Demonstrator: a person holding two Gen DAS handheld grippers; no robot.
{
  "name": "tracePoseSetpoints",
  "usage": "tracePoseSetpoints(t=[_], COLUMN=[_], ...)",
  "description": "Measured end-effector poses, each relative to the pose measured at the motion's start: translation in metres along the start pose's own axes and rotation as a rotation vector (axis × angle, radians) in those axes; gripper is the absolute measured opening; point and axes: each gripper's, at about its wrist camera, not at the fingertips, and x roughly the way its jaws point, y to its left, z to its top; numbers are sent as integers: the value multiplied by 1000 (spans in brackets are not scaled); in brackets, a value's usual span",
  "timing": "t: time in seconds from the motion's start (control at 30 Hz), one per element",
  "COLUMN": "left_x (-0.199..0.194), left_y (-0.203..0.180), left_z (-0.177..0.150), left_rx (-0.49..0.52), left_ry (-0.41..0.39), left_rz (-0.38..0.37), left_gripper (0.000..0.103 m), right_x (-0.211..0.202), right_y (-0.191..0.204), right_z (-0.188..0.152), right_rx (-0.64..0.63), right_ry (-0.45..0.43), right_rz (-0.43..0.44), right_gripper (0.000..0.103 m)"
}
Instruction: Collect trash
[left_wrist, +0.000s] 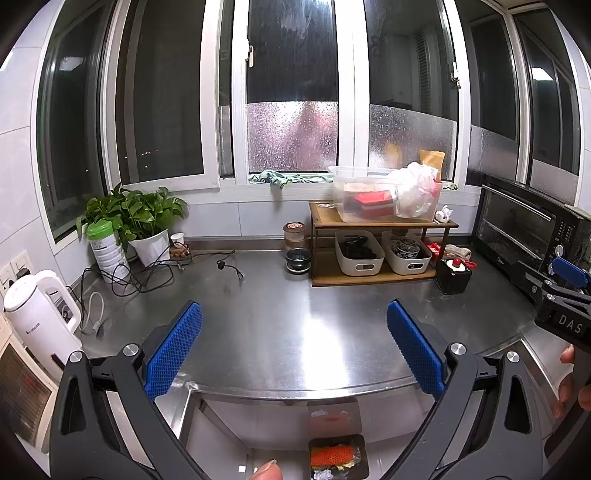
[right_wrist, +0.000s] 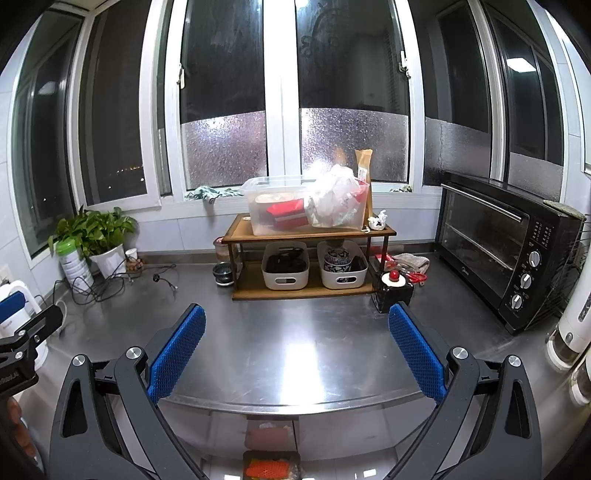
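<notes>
Lettering "DAS" is seen on the right gripper (left_wrist: 567, 275) body; "Midea" is marked on the oven (right_wrist: 506, 254). Both it and the left gripper (left_wrist: 293, 347) are held spread wide, empty, above the steel counter (left_wrist: 295, 332).

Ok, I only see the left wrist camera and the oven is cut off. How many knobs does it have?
Observer: The right wrist view shows three knobs stacked down the right side of the oven.
Operator: What's past the oven?
Observer: A dark wire rack stands right beside it.
Operator: Is my other gripper holding anything?
Observer: No. The right gripper has its jaws wide open and empty, above the steel counter.
</notes>
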Motion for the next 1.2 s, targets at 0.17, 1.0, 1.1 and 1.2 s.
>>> tracePoseSetpoints(t=[0.17, 1.0, 1.1, 1.2], left_x=[2, 7, 9, 13], left_y=[1, -1, -2, -2], left_z=[0, 4, 4, 5], left_rx=[1, 0, 8, 7], left_ry=[4, 3, -1, 3], left_rz=[3, -9, 6, 10], left_gripper=[95, 95, 95, 95], right_x=[3, 10, 12, 14], right_y=[1, 1, 2, 0], right_z=[1, 0, -1, -1], right_rx=[-5, 1, -5, 0], right_ry=[1, 7, 13, 14], right_rz=[4, 0, -12, -14], right_gripper=[100, 100, 100, 100])
